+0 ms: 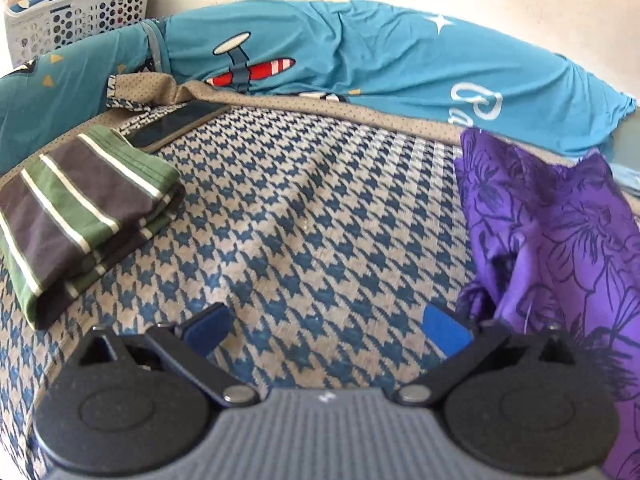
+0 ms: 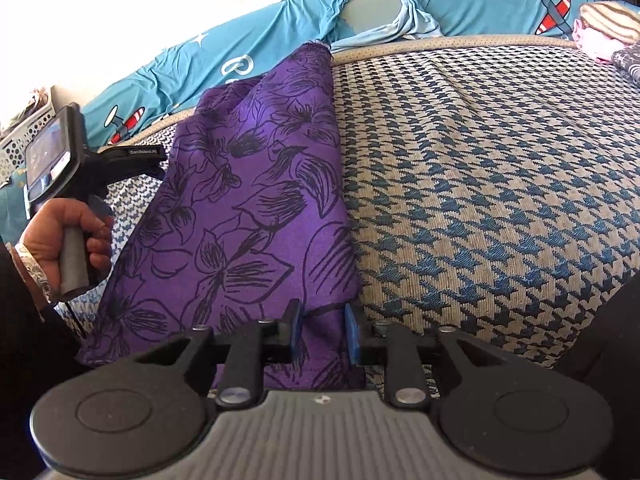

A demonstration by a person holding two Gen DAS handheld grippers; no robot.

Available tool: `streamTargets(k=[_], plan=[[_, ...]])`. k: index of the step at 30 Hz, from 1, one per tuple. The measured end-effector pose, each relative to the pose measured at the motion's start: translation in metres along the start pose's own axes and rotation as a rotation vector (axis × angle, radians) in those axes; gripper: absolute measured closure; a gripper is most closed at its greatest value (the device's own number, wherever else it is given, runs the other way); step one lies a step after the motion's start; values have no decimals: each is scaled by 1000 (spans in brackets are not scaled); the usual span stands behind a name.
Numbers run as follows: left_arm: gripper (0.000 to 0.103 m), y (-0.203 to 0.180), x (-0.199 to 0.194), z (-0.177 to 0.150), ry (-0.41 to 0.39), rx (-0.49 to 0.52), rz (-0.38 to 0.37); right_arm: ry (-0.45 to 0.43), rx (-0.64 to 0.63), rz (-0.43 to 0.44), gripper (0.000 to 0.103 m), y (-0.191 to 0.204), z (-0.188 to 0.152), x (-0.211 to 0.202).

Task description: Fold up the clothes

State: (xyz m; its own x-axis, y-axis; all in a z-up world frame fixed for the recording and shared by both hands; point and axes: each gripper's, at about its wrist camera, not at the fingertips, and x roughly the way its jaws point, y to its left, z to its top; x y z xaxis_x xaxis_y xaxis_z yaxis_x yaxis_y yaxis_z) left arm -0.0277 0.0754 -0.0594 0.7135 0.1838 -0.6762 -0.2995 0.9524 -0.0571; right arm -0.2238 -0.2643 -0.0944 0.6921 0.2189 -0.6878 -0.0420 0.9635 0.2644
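The right gripper (image 2: 322,330) has its two blue fingers (image 2: 295,328) a little apart with the near edge of the one purple flowered cloth (image 2: 256,208) between them, though whether the pads press on it is hard to tell. The left gripper (image 1: 326,330), held in a hand (image 2: 66,236), hovers with fingers (image 1: 446,330) wide apart and empty over the houndstooth bed (image 1: 304,216). One folded striped garment (image 1: 84,208) lies far left beside one phone (image 1: 176,122), one laundry basket (image 1: 80,12) is cut off, and the clothes at far right (image 2: 608,36) are too squeezed to count.
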Motion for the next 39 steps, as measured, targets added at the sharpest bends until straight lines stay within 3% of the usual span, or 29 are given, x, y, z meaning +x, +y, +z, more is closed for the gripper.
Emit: streamTargets(k=[5,8,13,19,29,34,39], plan=[[0,-15,-23,7,-49,37,-142,-3,2,4,81,0,1,0],[0,-33,-23,3,-29,110,-213,1,0,4,81,0,1,1],[0,-39,6,-6,69,96,-171,4,-5,3,80,1,0,2],[0,-39,19,-16,98,128,-122,7,-2,5,80,1,1,4],[0,-28,8,-2,123,35,-183,18,28,105,80,0,18,2],[0,-36,-4,19,99,20,-204,20,-57,172,80,15,41,10],[0,-53,2,39,102,76,-217,11,-199,228,80,31,79,24]])
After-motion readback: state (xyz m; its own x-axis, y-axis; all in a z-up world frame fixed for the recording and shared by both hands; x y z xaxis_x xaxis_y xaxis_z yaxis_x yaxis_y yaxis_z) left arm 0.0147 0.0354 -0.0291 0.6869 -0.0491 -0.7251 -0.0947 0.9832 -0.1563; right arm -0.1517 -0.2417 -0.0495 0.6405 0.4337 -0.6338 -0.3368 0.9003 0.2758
